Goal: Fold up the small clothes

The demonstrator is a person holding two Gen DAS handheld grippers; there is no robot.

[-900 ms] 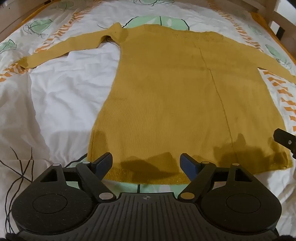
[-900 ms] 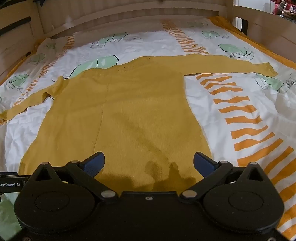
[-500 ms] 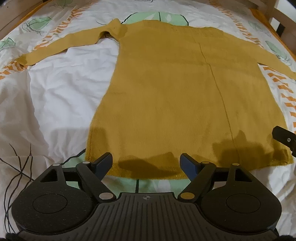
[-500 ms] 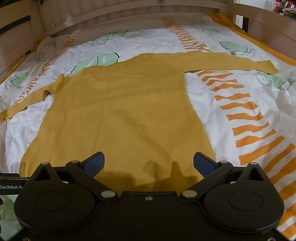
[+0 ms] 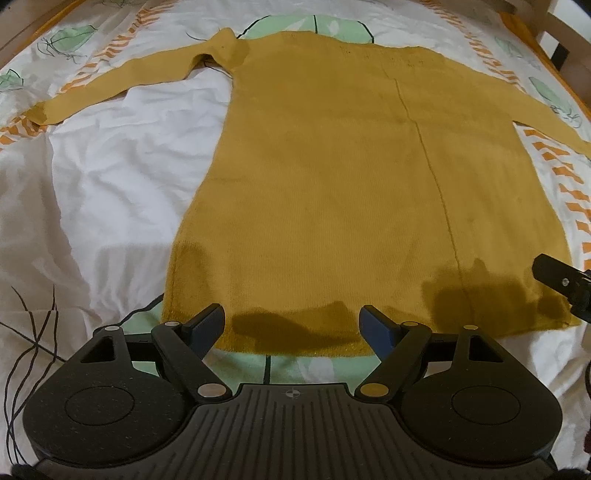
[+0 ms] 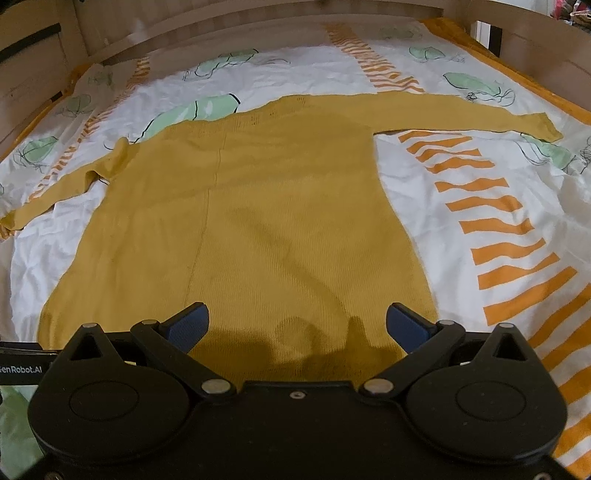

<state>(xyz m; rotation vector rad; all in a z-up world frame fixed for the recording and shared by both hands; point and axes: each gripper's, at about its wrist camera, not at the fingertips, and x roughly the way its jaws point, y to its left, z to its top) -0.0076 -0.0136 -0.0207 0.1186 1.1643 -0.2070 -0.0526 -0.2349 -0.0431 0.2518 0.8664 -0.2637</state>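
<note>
A mustard-yellow long-sleeved knit top [image 5: 354, 192] lies flat on the bedspread, both sleeves spread out sideways, hem nearest me. My left gripper [image 5: 293, 326] hovers open over the left half of the hem, nothing between its blue pads. My right gripper [image 6: 297, 325] hangs open above the right part of the hem [image 6: 295, 354], also holding nothing. A black part of the right gripper [image 5: 561, 282] shows at the right edge of the left wrist view. The left sleeve [image 6: 55, 195] and right sleeve [image 6: 461, 112] lie straight.
The bedspread [image 6: 498, 206] is white with orange stripes and green leaf prints, somewhat wrinkled. A wooden bed frame [image 6: 221, 29] runs along the far side and both flanks. A wooden rail [image 5: 554, 33] stands at the upper right in the left wrist view.
Both grippers have drifted slightly forward over the hem, so the top sits a little lower and nearer in both views. Jaws stay open and the top has not moved.
</note>
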